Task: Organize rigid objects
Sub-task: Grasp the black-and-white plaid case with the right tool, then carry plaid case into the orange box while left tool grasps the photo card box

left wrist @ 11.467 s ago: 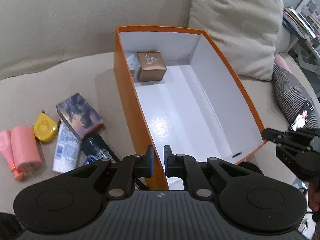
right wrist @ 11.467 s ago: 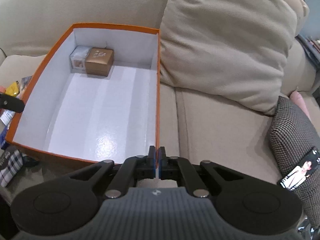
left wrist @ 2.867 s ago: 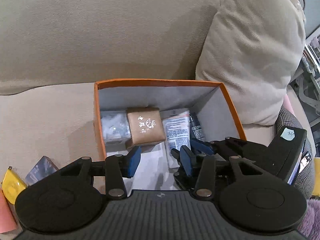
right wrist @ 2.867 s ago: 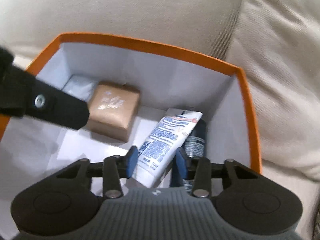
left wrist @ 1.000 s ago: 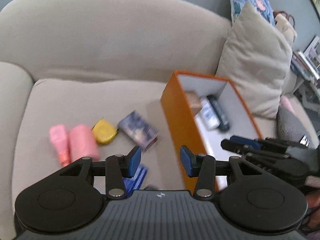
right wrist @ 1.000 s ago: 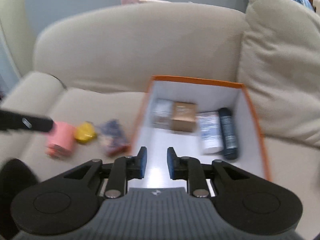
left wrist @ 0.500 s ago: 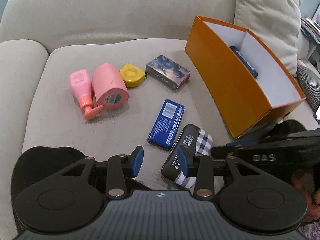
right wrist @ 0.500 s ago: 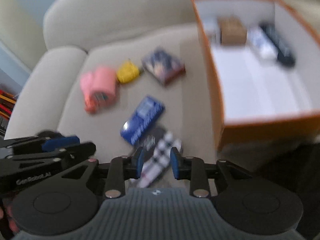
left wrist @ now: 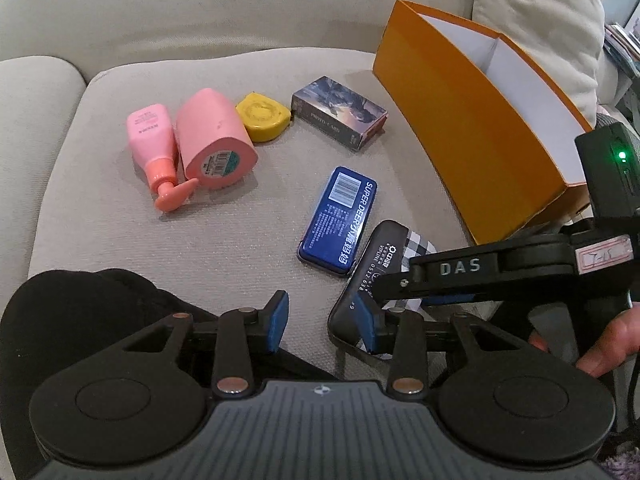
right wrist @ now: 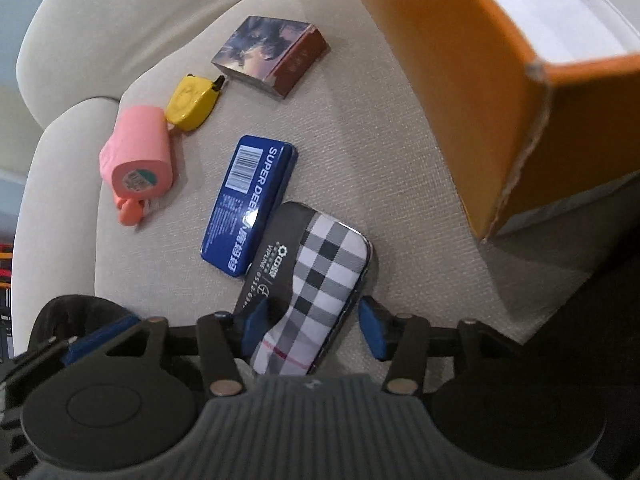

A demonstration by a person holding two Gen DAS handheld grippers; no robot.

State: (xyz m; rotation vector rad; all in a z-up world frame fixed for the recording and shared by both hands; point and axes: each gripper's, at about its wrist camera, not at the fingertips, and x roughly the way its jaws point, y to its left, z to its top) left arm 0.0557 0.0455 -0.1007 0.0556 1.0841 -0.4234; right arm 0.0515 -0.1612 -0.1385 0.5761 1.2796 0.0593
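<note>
A black tin with a checkered lid (right wrist: 316,280) lies on the beige sofa seat, partly leaning on a blue tin (right wrist: 250,204). My right gripper (right wrist: 314,330) is open with its fingers on either side of the checkered tin's near end. In the left wrist view the right gripper (left wrist: 404,292) reaches across the checkered tin (left wrist: 374,268). My left gripper (left wrist: 322,324) is open and empty over the seat, just near of the blue tin (left wrist: 340,220). The orange box (left wrist: 480,120) stands at the right.
A photo-card box (left wrist: 340,110), a yellow tape measure (left wrist: 262,116), a pink roll-shaped container (left wrist: 214,136) and a pink pump bottle (left wrist: 154,148) lie on the seat to the left. A cream cushion (left wrist: 540,12) leans behind the box. A dark cloth (left wrist: 92,308) lies near left.
Both grippers left the orange box and swung down over the seat. The right gripper has opened wider and come down around the checkered tin.
</note>
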